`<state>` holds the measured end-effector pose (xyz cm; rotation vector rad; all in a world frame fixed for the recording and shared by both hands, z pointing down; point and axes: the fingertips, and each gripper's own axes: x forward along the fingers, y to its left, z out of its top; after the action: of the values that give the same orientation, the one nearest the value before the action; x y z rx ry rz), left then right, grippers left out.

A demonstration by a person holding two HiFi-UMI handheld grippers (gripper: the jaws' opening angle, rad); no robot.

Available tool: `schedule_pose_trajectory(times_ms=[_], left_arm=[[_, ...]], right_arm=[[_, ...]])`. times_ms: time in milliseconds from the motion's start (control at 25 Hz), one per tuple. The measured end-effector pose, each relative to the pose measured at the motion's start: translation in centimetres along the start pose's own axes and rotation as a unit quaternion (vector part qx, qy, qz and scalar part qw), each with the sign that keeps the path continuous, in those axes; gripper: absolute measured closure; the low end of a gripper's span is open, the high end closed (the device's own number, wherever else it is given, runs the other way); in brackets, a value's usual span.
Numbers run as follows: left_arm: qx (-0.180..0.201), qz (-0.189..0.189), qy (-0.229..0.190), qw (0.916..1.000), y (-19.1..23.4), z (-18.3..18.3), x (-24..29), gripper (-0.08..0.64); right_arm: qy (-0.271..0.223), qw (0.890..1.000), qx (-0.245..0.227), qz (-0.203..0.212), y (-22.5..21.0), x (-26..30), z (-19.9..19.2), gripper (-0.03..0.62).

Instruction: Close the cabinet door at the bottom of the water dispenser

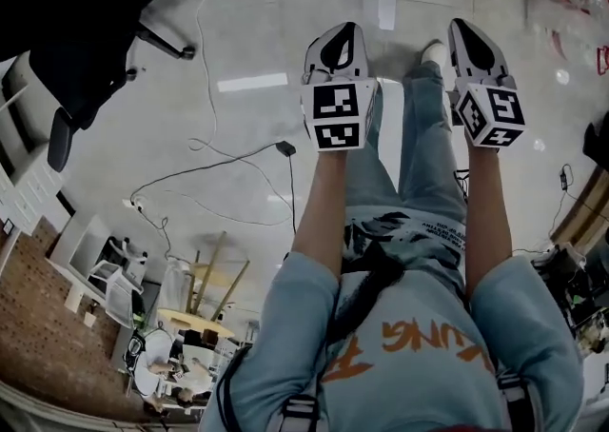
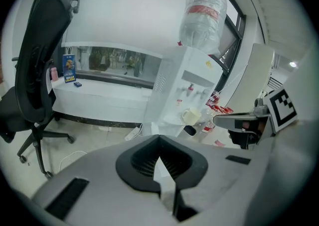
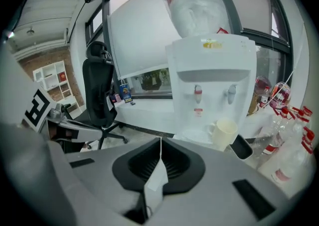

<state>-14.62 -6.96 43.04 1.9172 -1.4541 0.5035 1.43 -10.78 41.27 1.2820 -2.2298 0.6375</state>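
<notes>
White water dispenser point(image 3: 209, 85) ahead, cream mug point(image 3: 223, 133) on its drip tray point(image 3: 195, 135); left gripper point(image 2: 159, 143) and right gripper point(image 3: 160, 145) both pressed together, empty.

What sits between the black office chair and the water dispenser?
A low white ledge with a small blue box on it, shown in both gripper views.
</notes>
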Motion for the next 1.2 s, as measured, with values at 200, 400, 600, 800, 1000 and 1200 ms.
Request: schedule_pose_trajectory(times_ms=[200,400,600,800,1000,1200], left_arm=[[-0.002,-0.001,0.009,1.0000,-0.3,-2.8,1.5,0.549],[-0.004,-0.002,0.022,0.9997,0.9,-6.3,3.3,0.549],[-0.002,0.001,0.037,0.9993,1.6,-8.8,4.7,0.549],[-0.007,0.006,0.056,0.9984,2.2,-11.4,6.2,0.549],[-0.015,0.001,0.064,0.9979,2.1,-12.9,7.3,0.549],[-0.012,0.000,0.073,0.9972,2.3,-14.0,8.1,0.549]], right_arm=[[0.018,1.000,-0.002,0.017,0.4,1.4,-3.5,0.563],[0.038,0.999,0.003,0.033,2.0,3.9,-7.9,0.563],[0.048,0.998,0.011,0.041,2.7,6.2,-11.3,0.563],[0.058,0.997,0.020,0.052,3.1,8.5,-14.2,0.526],[0.079,0.995,0.034,0.057,3.3,10.5,-17.2,0.396],[0.098,0.994,0.014,0.045,3.0,12.6,-19.9,0.377]])
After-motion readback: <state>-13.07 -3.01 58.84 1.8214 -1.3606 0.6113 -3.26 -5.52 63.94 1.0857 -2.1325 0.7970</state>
